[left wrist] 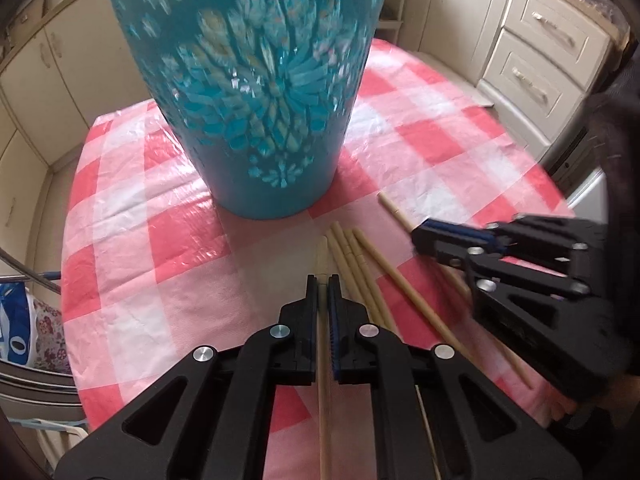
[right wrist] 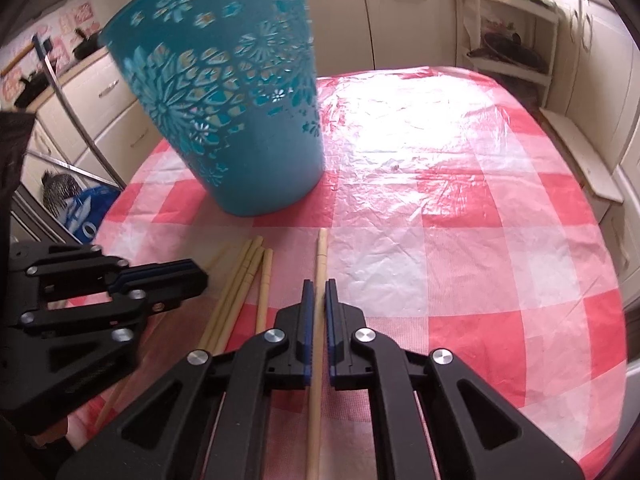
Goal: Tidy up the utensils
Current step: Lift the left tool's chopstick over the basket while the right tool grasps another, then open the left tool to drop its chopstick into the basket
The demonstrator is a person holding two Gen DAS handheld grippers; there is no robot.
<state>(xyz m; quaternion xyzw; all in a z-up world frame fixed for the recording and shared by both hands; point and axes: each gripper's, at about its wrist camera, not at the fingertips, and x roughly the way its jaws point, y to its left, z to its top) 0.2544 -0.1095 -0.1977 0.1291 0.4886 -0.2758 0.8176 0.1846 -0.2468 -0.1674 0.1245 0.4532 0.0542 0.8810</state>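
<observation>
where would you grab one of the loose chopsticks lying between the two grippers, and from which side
Grip a loose chopstick on its shaft, a little back from the tip that points at the teal basket, coming from above with the jaws across its width. It lies flat on the checked tablecloth in a tight bundle, so the rightmost one looks easiest. Both the left gripper and right gripper are already shut on a chopstick each.

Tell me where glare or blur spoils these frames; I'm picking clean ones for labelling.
Right wrist view: strong glare washes out the checked tablecloth behind the teal basket. Left wrist view: the right gripper is motion-blurred and the basket slightly soft. Both views bend at the edges.
</observation>
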